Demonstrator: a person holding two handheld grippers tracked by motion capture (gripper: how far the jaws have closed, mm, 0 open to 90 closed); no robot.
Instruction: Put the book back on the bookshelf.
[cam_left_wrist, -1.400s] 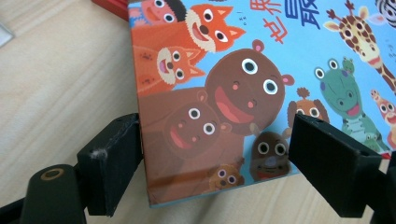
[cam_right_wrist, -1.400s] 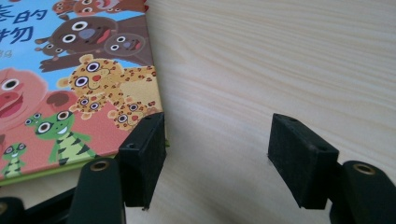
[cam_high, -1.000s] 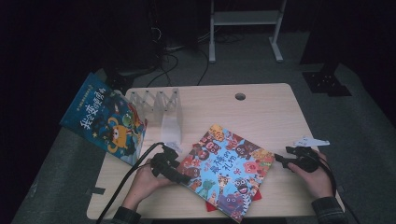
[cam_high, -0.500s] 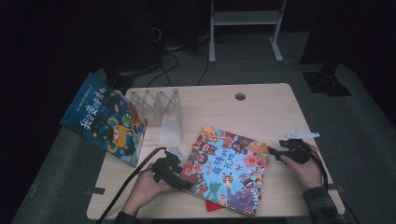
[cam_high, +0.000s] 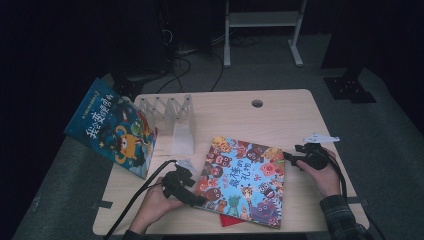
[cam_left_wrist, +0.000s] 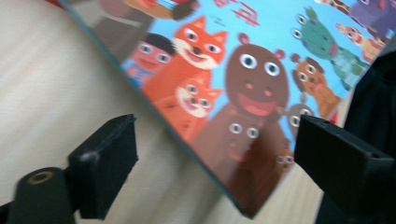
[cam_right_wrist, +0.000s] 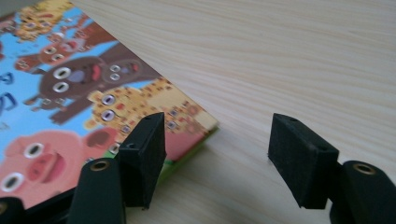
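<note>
bright cartoon-animal picture book lies flat on the counter, over something red. left gripper has just widened its fingers, which straddle a corner unclamped; right gripper fingers gape at the opposite edge. next, probably: pinch and lift

In the high view a red thing lies under the animal picture book, with just a corner poking out, so what it is cannot be told. The left tool meets the book's near edge there, too small to tell whether it touches. In the left tool view the book is blurred and cut off at the top and right edges. In the right tool view the book runs off the left edge. The second book overhangs the worktop, its title too small to read.
</note>
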